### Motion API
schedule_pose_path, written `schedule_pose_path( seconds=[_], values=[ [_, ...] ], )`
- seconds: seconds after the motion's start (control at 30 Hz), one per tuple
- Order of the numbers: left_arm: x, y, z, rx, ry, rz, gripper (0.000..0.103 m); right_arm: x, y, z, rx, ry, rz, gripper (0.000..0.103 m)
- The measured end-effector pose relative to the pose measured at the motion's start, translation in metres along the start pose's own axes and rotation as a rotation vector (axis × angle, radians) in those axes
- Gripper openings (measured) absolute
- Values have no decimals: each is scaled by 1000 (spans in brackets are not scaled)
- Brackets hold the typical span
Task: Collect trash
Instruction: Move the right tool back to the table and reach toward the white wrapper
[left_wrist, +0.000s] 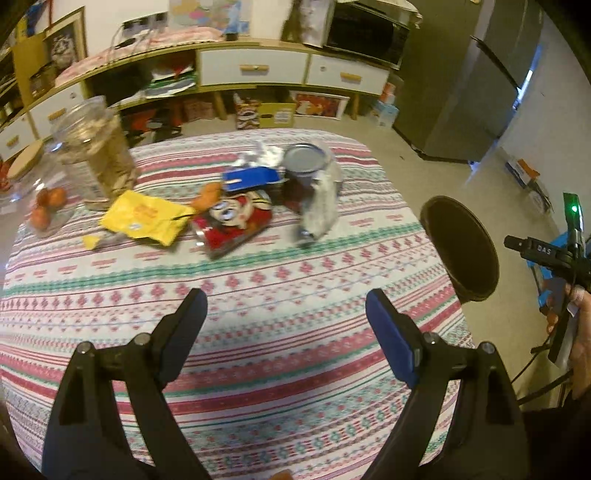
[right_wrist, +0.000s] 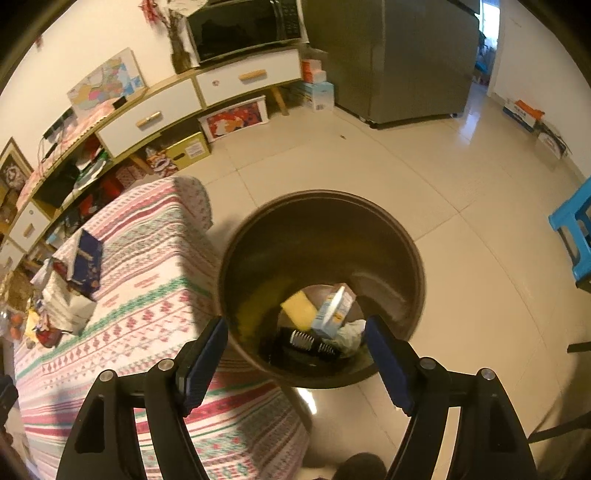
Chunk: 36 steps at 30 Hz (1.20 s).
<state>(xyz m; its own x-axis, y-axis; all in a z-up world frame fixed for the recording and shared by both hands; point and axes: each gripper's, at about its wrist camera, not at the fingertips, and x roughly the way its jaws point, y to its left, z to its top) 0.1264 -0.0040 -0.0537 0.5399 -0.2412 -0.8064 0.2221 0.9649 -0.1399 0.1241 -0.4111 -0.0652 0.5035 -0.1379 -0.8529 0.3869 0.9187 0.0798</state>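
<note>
A dark round trash bin (right_wrist: 321, 236) stands on the floor beside the table; it also shows in the left wrist view (left_wrist: 460, 247). Inside lie a yellow piece (right_wrist: 299, 308), a small carton (right_wrist: 334, 312) and crumpled paper. My right gripper (right_wrist: 295, 360) is open and empty above the bin's near rim. My left gripper (left_wrist: 286, 328) is open and empty over the patterned tablecloth (left_wrist: 258, 295). Farther on lie trash: a yellow wrapper (left_wrist: 146, 218), a red cartoon wrapper (left_wrist: 232, 221), a blue box (left_wrist: 251, 179), silver foil bags (left_wrist: 321, 199) and a tin can (left_wrist: 304, 162).
A clear jar of snacks (left_wrist: 98, 155) and a glass container with orange fruit (left_wrist: 44, 206) stand at the table's left. A low cabinet (left_wrist: 255, 66) with a microwave (right_wrist: 243, 26) lines the wall. A grey fridge (right_wrist: 391, 55) and a blue stool (right_wrist: 572, 229) stand on the tiled floor.
</note>
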Motion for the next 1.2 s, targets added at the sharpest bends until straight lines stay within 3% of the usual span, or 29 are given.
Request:
schedule_pose_path(
  seconds=[0.37,0.73,0.87,1.2],
  values=[
    [-8,57,10,-74,-24,129,88,-7,83,3,-50,-36,91,80],
    [6,108,13,-189,2,160,88,28,210,-16,-268,1,167,81],
    [6,122,12,-247,12,138,88,40,252,-29,-366,14,202,81],
    [7,133,8,-251,31,156,87,77,298,-42,-461,27,169,81]
  ],
)
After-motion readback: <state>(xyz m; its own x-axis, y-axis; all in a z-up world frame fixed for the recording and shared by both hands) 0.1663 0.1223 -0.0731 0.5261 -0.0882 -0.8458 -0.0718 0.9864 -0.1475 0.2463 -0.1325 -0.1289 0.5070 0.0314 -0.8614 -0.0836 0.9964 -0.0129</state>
